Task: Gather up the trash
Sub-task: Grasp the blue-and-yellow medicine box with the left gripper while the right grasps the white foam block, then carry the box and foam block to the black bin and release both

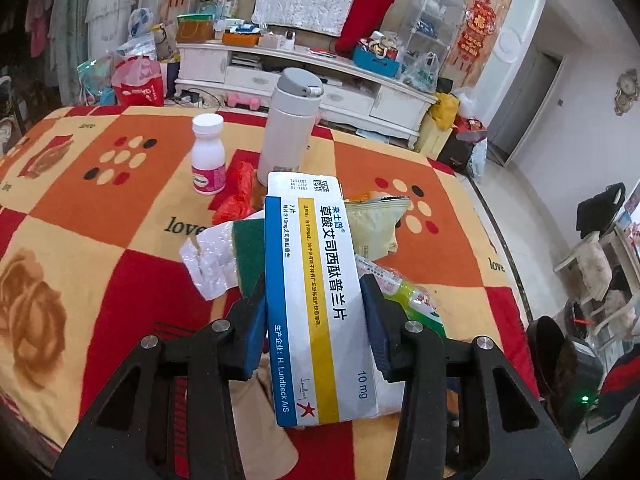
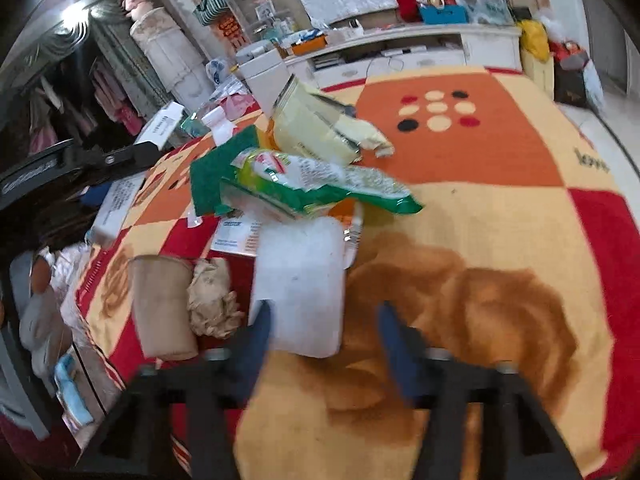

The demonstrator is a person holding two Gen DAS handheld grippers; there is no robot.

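My left gripper [image 1: 316, 328] is shut on a long white medicine box [image 1: 316, 280] with blue and yellow stripes, lifted over a pile of trash. In the right wrist view the same box [image 2: 118, 204] hangs at the far left. My right gripper [image 2: 326, 340] stands open low over the patterned cloth [image 2: 480, 220]. A white block [image 2: 300, 280] lies just ahead, touching the left finger, with a gap to the right one. Beyond it lie a green-white wrapper [image 2: 320, 184], a green sponge [image 2: 210, 176] and a pale yellow bag [image 2: 320, 128].
A brown paper cup [image 2: 164, 308] and crumpled brown paper [image 2: 212, 300] lie left of the white block. A white flask [image 1: 286, 124], a pill bottle [image 1: 208, 156] and red plastic [image 1: 236, 192] stand further back. A white cabinet [image 1: 360, 96] is behind the table.
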